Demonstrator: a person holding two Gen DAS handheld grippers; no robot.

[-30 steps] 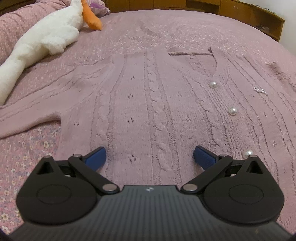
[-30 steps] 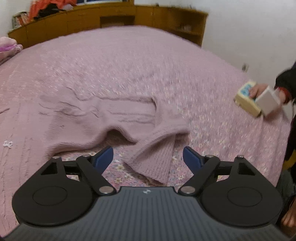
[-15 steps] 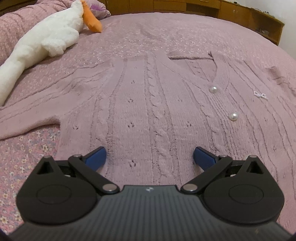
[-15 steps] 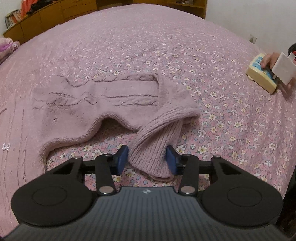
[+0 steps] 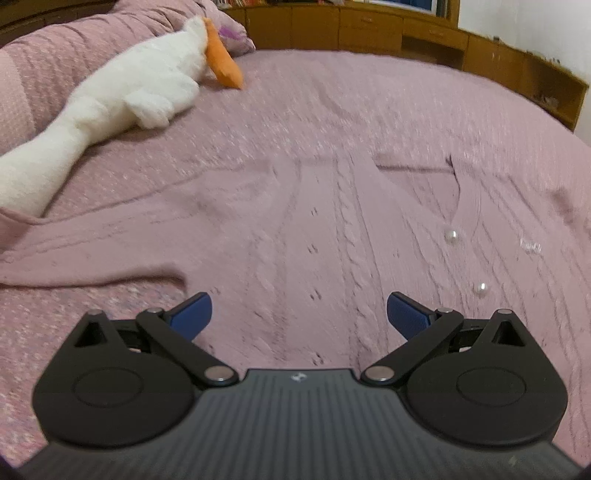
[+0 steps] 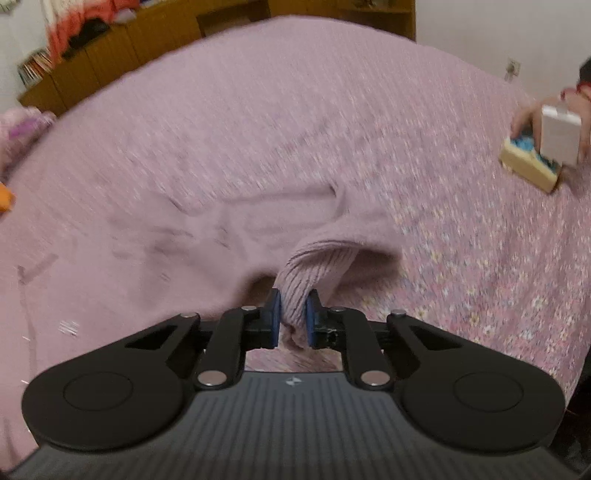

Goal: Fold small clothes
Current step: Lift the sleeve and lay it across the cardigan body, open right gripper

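Observation:
A pink cable-knit cardigan (image 5: 332,229) with pearl buttons (image 5: 451,235) lies flat, front up, on the pink floral bedspread (image 5: 332,103). My left gripper (image 5: 298,313) is open and empty, hovering over the cardigan's left half, its left sleeve (image 5: 92,258) stretching off to the left. My right gripper (image 6: 292,317) is shut on the ribbed cuff (image 6: 314,269) of the right sleeve (image 6: 236,236) and holds it lifted off the bed.
A white plush goose (image 5: 122,99) with an orange beak lies at the bed's far left. Wooden cabinets (image 5: 406,33) line the far side. In the right wrist view a person's hand holds a box and a toy (image 6: 543,155) at the bed's right edge.
My right gripper closed fully on the sleeve cuff and lifted it. My left gripper stayed open and tilted up, showing more of the far bed and goose.

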